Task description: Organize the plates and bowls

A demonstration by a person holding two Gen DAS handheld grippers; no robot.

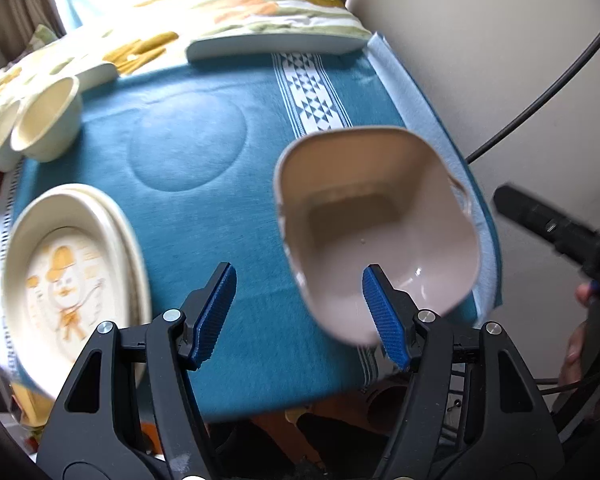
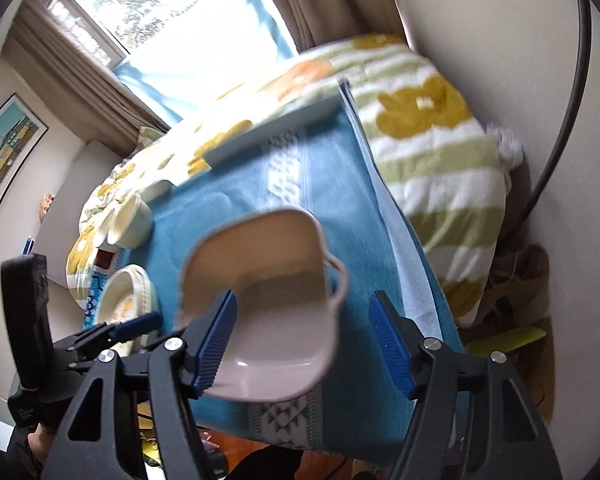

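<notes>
A: Glossy beige plastic, that square bowl point(image 1: 380, 220), with rounded corners and a wavy lug on one side. It sits on the blue woven cloth point(image 1: 204, 208) near the worktop's right edge.

B: And the claws?

A: Left claw point(image 1: 300, 316) spread, one ribbed blue pad overlapping the bowl's near rim in view, pinching nothing. Right claw point(image 2: 306, 340) spread too, empty.

B: Best next move?

A: I'd judge: choose a stack. Cream plates point(image 1: 76, 280) with a cartoon print lie left, two round cream bowls point(image 1: 46, 120) beyond. Slick rims slip, so bite deep and lift level.
</notes>
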